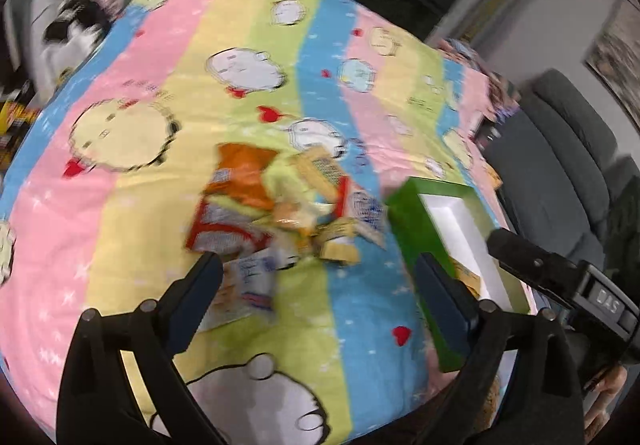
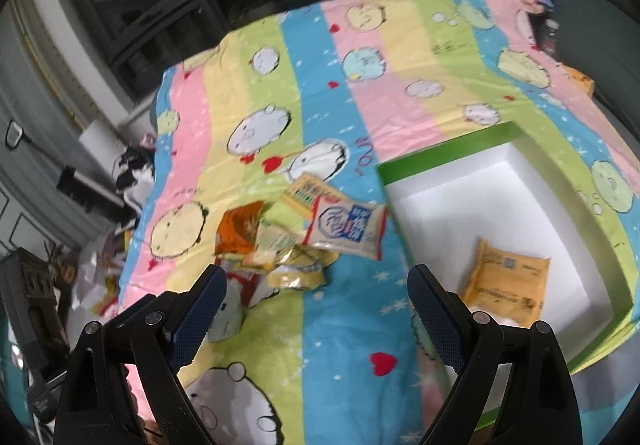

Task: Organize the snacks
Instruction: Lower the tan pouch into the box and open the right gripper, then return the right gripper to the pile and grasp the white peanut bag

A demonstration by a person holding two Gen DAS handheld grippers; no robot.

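A loose heap of snack packets point(image 2: 288, 241) lies on a bedspread with pastel stripes. In the heap are a crumpled orange bag point(image 2: 239, 231), a white packet with blue and red print point(image 2: 346, 231) lying flat on top, a pale yellow packet point(image 2: 306, 195) at the far edge, and small golden wrappers point(image 2: 298, 265) in front. Just beside the heap on the right sits an open green box point(image 2: 444, 155) with a white lining. One orange-yellow packet point(image 2: 506, 281) lies flat inside it, at the near end.
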